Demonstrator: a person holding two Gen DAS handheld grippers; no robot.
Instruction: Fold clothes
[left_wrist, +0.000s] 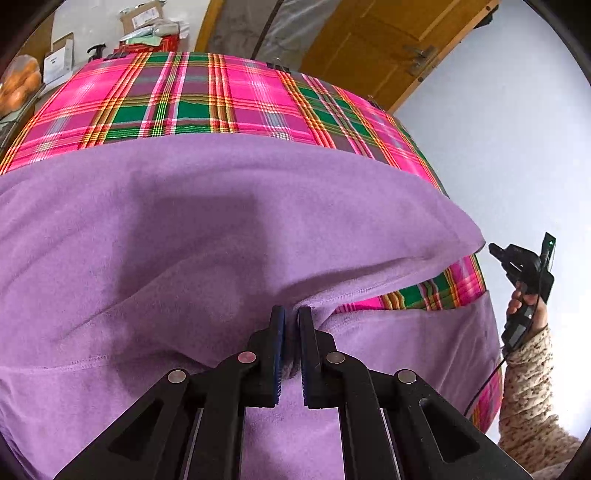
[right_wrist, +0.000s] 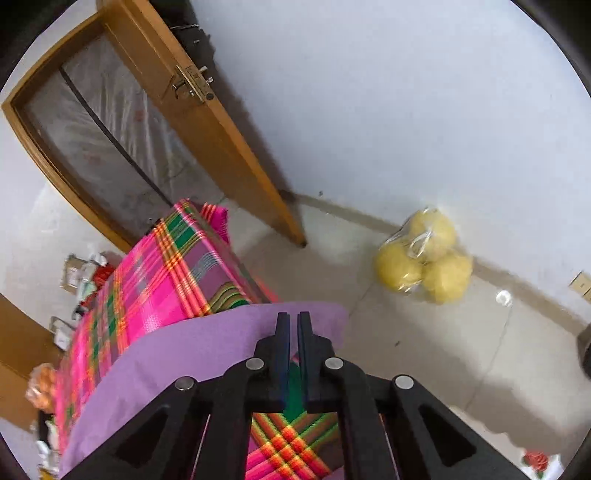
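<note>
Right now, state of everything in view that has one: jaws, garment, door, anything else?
left gripper: jaws shut on a pinched fold of the purple fleece.
right gripper: jaws shut, nothing between them.
purple fleece garment: partly folded, one edge lifted off the plaid cloth.
wooden door: swung open.
bag of yellow fruit: on the floor by the wall.

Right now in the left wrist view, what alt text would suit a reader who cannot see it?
The left gripper is shut on a hemmed edge of a purple fleece garment spread over a pink and green plaid tablecloth. At the right edge, a hand in a speckled sleeve holds the right gripper's handle beside the table.
</note>
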